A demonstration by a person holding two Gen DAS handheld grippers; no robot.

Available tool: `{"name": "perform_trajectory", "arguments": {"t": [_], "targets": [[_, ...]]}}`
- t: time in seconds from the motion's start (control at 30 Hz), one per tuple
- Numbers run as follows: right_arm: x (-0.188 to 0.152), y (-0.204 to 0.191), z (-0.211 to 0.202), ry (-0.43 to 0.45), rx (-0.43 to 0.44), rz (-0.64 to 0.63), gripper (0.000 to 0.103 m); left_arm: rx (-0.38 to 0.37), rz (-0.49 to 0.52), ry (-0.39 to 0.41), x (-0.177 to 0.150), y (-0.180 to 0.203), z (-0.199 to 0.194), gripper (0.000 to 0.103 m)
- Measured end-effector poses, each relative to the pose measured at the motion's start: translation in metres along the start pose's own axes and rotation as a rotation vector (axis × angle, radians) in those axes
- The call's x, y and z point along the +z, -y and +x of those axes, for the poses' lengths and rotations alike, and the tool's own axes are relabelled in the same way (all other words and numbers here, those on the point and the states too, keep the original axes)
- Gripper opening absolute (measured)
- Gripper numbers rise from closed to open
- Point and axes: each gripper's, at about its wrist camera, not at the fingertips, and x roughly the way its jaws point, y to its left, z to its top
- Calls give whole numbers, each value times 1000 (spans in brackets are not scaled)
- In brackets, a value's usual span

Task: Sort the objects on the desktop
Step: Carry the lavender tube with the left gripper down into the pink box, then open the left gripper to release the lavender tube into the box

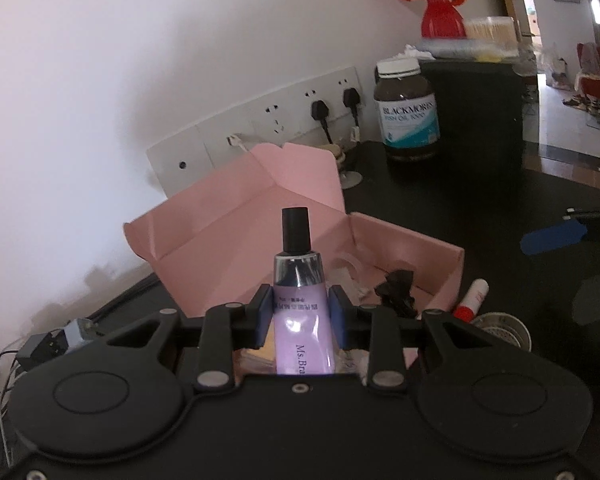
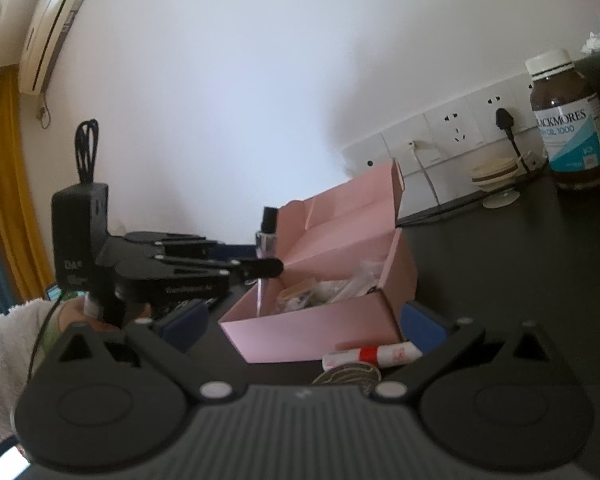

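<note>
Left gripper [image 1: 300,316]: jaws narrow, both blue pads pressed against the sides of one lilac tube [image 1: 302,312]. The tube has a silver shoulder and a black cap, cap pointing away from the camera, and it is held above the near edge of the pink box [image 1: 404,246]. In the right wrist view the same gripper [image 2: 274,256] reaches in from the left at the box's [image 2: 320,330] left end, with the tube's [image 2: 267,236] cap standing upright above the fingers.

Right gripper [image 2: 302,324]: jaws wide, nothing between the pads. It sits low over the dark desk [image 2: 500,264], facing the near wall of the box.

Count:
- Pink box: one, lid flaps open, holding small items, among them a black crumpled piece [image 1: 398,288]; the rest cannot be identified
- White stick with a red band [image 2: 374,354]: one, lying on the desk just beside the near wall of the box
- Round metal item [image 2: 348,376]: one, touching or just beside the stick
- Brown supplement bottle [image 2: 568,120]: one, white cap, upright by the wall
- Red vase with orange flowers [image 1: 440,16]: one
</note>
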Motion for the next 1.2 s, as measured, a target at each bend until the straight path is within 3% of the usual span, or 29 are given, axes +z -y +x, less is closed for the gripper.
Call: {"name": "perform_trajectory", "arguments": {"t": [0.97, 1.2], "targets": [[0, 1, 1, -8, 1, 7, 102, -65, -44, -56, -18, 6, 17, 32], [0, 1, 1, -7, 0, 8, 102, -149, -174, -92, -16, -11, 23, 37]]}}
